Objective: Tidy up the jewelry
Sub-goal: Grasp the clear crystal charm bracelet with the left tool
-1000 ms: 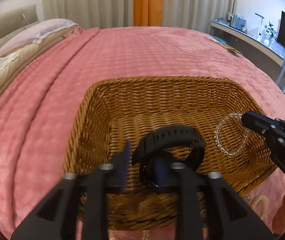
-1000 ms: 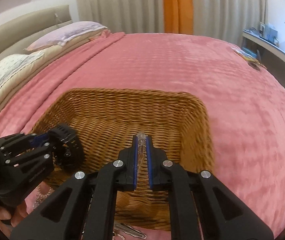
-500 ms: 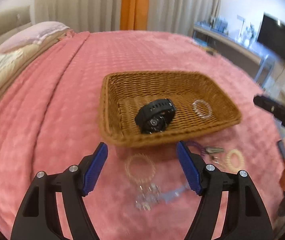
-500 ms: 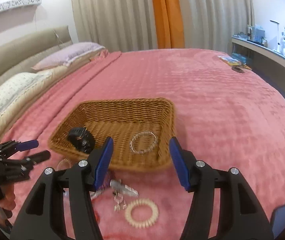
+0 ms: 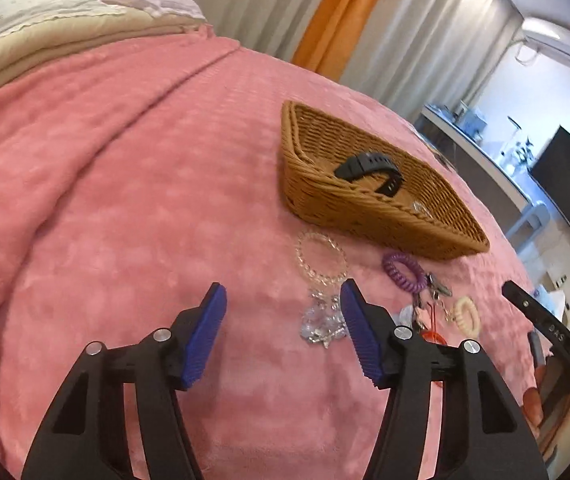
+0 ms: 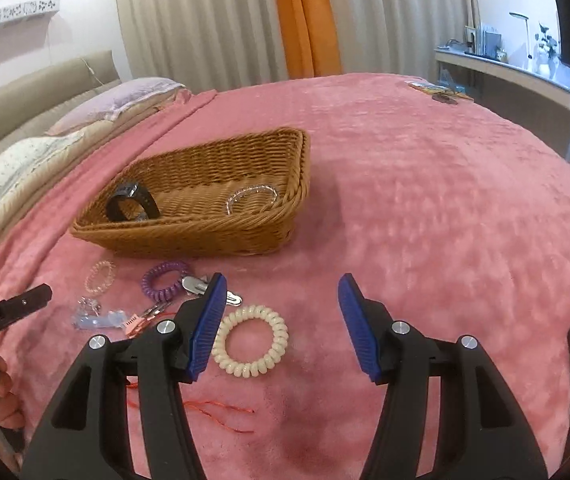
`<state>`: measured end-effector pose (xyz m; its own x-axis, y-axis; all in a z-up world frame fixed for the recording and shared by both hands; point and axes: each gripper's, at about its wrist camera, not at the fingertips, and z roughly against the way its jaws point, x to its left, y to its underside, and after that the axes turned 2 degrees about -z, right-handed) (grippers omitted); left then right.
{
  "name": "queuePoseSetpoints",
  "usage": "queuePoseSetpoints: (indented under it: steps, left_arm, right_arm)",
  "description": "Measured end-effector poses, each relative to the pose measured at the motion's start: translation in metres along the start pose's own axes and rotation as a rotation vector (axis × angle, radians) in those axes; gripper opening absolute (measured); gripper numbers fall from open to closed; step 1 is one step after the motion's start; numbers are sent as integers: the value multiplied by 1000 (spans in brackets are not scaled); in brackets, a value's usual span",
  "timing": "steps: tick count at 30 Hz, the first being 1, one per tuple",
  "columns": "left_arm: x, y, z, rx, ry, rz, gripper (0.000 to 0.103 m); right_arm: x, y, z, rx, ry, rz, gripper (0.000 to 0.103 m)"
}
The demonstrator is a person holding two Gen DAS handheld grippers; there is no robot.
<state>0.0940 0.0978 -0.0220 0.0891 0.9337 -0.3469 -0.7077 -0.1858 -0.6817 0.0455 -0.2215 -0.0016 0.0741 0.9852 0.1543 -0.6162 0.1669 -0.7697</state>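
Observation:
A wicker basket [image 6: 273,152] [image 5: 365,212] sits on the pink bedspread and holds a black watch [image 6: 131,202] [image 5: 369,172] and a clear bead bracelet [image 6: 251,196]. In front of it lie a clear bead bracelet [image 5: 321,258] [image 6: 100,275], a purple coil tie [image 6: 165,280] [image 5: 403,272], a cream coil tie [image 6: 249,340] [image 5: 467,314], hair clips [image 6: 199,286] and a clear charm [image 5: 321,322]. My left gripper [image 5: 283,332] is open and empty, just short of the charm. My right gripper [image 6: 279,324] is open and empty above the cream tie.
Pillows [image 6: 25,160] and a headboard are at the left. A desk [image 6: 517,72] with a monitor stands at the right. A red thread [image 6: 221,410] lies near my right gripper. Small items [image 6: 441,94] lie at the bed's far right edge.
Both grippers let go of the watch and the clear bracelet inside the basket, opened, and pulled back and down over the loose items in front of it.

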Motion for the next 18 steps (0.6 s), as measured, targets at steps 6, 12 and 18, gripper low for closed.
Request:
queuePoseSetpoints:
  steps: [6, 12, 18]
  left_arm:
    - [14, 3, -9, 47, -4, 55, 57]
    - [-7, 9, -18, 96, -34, -54, 57]
    - [-40, 15, -32, 136, -141, -223, 49]
  right_arm:
    - [15, 15, -13, 93, 59, 79, 55]
    - [12, 22, -26, 178, 54, 87, 54]
    - [16, 24, -35, 211, 40, 102, 37]
